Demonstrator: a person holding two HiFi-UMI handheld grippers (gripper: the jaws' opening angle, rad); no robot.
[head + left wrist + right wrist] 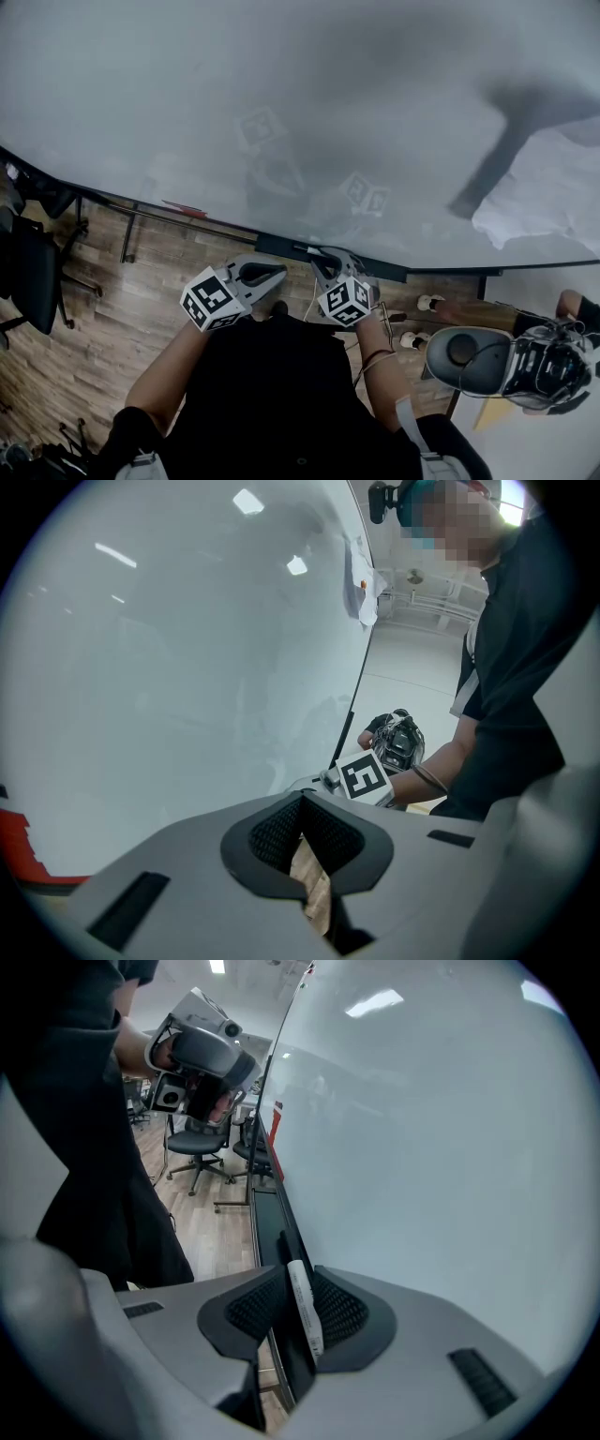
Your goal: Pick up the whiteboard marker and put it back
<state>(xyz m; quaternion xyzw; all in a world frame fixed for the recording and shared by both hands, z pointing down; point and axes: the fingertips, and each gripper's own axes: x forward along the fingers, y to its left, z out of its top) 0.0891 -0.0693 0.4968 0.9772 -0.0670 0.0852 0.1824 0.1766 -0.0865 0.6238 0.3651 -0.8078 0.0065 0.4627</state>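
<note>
— Whiteboard marker [302, 1309]: where is it?

— Between the jaws of the right gripper [298, 1277], which are closed on it. It is a slim round stick with a white printed label along its length, and its body looks black. It stands tilted, just over the tray [266, 1211] and close against the whiteboard [431, 1147]. I cannot tell whether it touches the tray.

— What are the surfaces like?

— The whiteboard is pale and glossy and throws back the ceiling lights. The tray is a narrow black ledge along the whiteboard's lower edge. The gripper shells are smooth, matte grey plastic. The pads [343, 1312] are black with a fine ribbed mesh and rounded outlines.

— And the left gripper [300, 810]?

— Its jaws meet at the tips with nothing in them. Through the slit behind the tips only the wooden floor [314, 883] shows, in brown planks.

— How are the arms posed?

— In the head view both bare forearms [164, 375] reach forward with elbows out. The two grippers sit side by side, near each other, with their tips toward the tray. Each one carries a black-and-white marker cube [211, 300] on top. A thin dark band circles the right wrist.
</note>
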